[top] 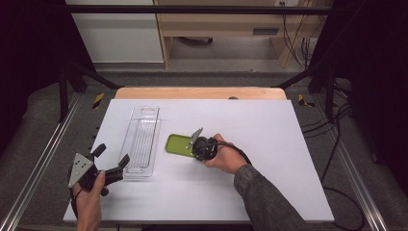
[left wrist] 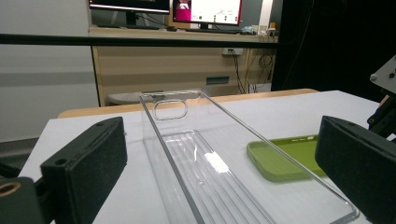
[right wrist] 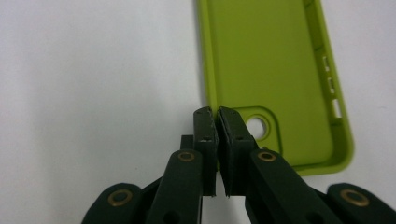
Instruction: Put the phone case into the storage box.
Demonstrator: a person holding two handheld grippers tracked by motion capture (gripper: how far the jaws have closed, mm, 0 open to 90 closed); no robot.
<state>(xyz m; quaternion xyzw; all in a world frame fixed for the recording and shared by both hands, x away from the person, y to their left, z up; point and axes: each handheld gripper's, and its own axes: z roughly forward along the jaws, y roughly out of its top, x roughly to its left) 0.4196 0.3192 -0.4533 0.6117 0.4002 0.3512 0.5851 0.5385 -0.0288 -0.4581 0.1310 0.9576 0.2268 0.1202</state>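
grasping looks underway: right gripper (right wrist: 217,112) jaws pinch the lime-green silicone phone case (right wrist: 266,70) rim, next lift it toward the clear plastic tray (top: 142,139), left gripper (top: 111,166) jaws spread.

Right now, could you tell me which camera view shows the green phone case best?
The right gripper view: the green phone case lies close, camera hole and side slots plain, right gripper pinching its rim. The high view shows it small; the left gripper view shows it behind the clear tray.

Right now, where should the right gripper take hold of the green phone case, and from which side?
Probably the thin raised rim at the camera-hole end of the green phone case. It lies flat, open side up, so only the wall offers a pinch. The right gripper, jaws closed, is already at that edge; come from above, one jaw each side.
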